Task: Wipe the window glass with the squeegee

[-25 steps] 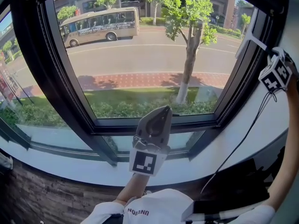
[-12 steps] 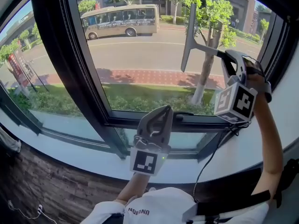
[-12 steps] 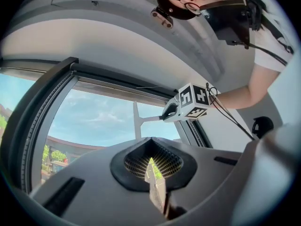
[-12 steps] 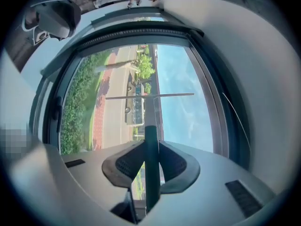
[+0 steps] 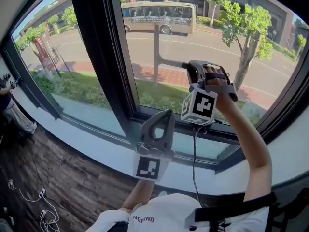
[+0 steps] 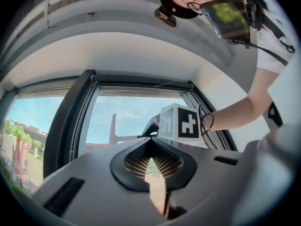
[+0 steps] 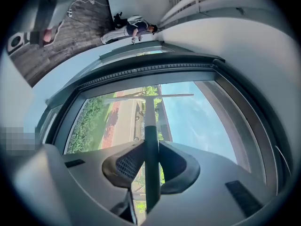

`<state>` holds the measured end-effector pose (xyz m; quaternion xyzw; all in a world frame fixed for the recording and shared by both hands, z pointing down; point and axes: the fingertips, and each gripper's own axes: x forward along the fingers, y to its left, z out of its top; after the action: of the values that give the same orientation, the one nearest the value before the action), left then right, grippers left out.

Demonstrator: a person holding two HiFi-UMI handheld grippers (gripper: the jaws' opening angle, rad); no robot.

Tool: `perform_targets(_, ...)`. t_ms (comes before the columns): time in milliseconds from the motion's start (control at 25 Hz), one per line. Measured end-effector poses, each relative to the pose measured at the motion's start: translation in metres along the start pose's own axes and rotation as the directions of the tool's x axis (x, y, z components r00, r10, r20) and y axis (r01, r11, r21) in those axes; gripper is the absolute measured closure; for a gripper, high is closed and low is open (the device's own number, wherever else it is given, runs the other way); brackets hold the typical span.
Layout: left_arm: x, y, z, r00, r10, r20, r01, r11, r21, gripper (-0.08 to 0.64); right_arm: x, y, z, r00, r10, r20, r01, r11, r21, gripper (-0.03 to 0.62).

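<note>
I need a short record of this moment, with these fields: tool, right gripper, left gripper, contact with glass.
tool: squeegee, blade upright near the left edge of the window glass
right gripper: shut on the squeegee's handle, raised to the pane
left gripper: shut, holding nothing, lower than the right one
contact with glass: cannot tell if the blade touches

Bus, tree outside; wood floor

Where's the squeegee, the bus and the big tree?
squeegee (image 5: 156,47), head view, on its upright blade.
bus (image 5: 145,12), head view, on its side windows.
tree (image 5: 247,62), head view, on its trunk.
</note>
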<state>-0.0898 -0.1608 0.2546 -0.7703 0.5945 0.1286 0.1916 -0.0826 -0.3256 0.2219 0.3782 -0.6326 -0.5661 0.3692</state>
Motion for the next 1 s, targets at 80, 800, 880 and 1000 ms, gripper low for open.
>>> perform_targets(80,-0.009,0.012,-0.001,1.000,0.030,-0.010,-0.030,0.999,0.017,0.565,0.015,0.015,0.026,0.999,0.015,0.030,-0.015,1.000,-0.008,0.494)
perform_targets(800,0.001,0.102,0.026,0.976,0.211,0.049,-0.216,0.960,0.176,0.565,0.075,0.041,0.095,0.994,0.035,0.103,-0.032,0.999,-0.023,0.494)
perform_targets(880,0.002,0.101,0.025,0.976,0.214,0.048,-0.220,0.960,0.174,0.565,0.076,0.045,0.093,0.995,0.038,0.095,-0.035,0.999,-0.026,0.494)
perform_targets(1000,0.003,0.108,0.024,0.977,0.209,0.049,-0.214,0.961,0.176,0.565,0.084,0.049,0.096,0.996,0.040,0.082,-0.039,0.999,-0.014,0.494)
